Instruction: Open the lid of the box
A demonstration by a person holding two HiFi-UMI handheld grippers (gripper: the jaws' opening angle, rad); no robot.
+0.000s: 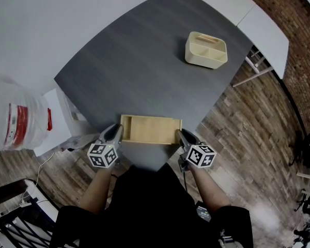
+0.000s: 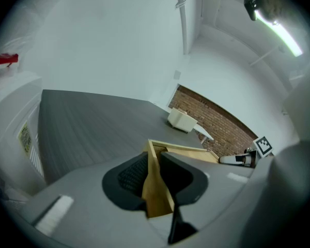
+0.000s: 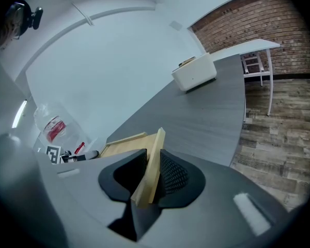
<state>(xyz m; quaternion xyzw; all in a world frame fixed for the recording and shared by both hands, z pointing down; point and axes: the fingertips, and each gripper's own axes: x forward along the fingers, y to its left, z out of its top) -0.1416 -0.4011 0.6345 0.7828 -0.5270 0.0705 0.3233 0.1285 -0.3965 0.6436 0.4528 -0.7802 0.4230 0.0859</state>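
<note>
Left gripper [image 1: 115,132] clamped on the left end wall of the wooden box [image 1: 150,129], right gripper [image 1: 182,136] pinching the right end wall, both sets of jaws narrow with wood squeezed between them. Box stretched from one pair of jaws to the other on the grey surface [image 1: 139,66], cream caddy [image 1: 206,49] well beyond them.

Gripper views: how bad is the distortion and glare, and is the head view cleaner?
Left gripper view: strong fisheye, dark corners, ceiling light glaring top right. Right gripper view: same bending, wooden box wall soft up close. Head view: even light, box sharp.
</note>
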